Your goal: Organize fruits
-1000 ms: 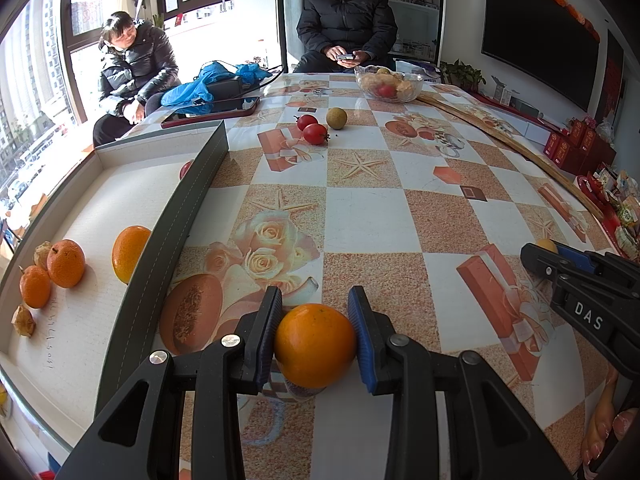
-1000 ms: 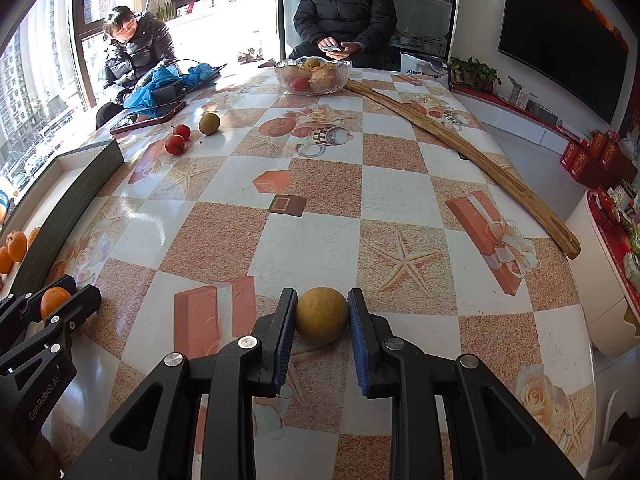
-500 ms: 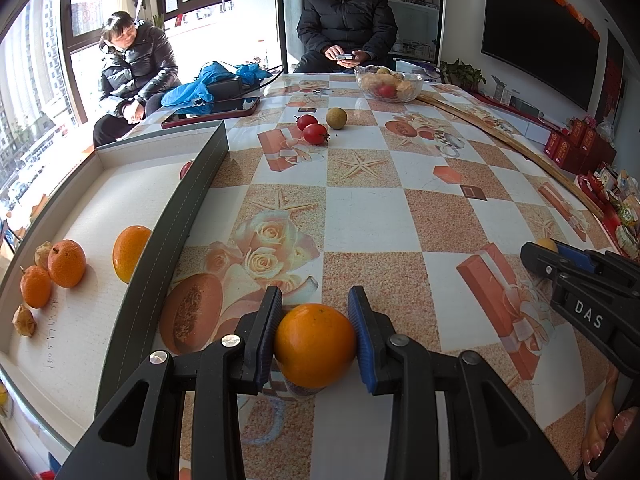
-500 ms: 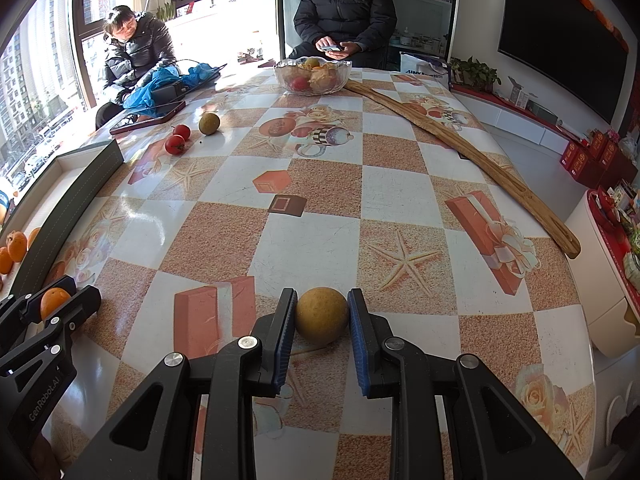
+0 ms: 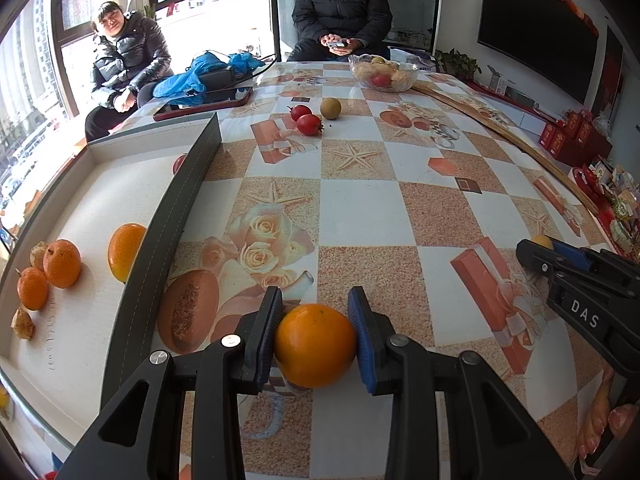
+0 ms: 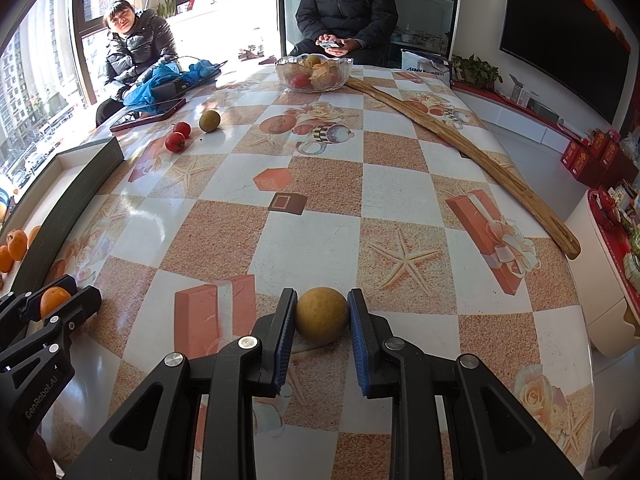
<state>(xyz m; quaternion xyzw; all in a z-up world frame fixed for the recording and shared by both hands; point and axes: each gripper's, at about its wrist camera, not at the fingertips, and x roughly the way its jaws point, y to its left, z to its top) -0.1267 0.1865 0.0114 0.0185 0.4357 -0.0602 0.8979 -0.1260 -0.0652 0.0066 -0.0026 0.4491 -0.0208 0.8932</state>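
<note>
My left gripper [image 5: 315,314] is shut on a large orange [image 5: 315,346], low over the tablecloth near the front edge. My right gripper [image 6: 322,302] is shut on a round yellow-brown fruit [image 6: 321,316] to the right of it. Each gripper shows at the edge of the other's view. Left of the orange stands a white-lined box with a dark grey wall [image 5: 176,220]; several oranges [image 5: 62,258] and a small brown fruit [image 5: 22,324] lie inside. Far across the table sit two red tomatoes [image 5: 308,120] and another brown fruit [image 5: 330,108].
A glass bowl [image 6: 314,74] of fruit stands at the far end, with a long wooden stick [image 6: 460,148] running along the right side. A phone [image 5: 204,102] and a blue bag [image 5: 208,74] lie far left. Two people sit beyond the table.
</note>
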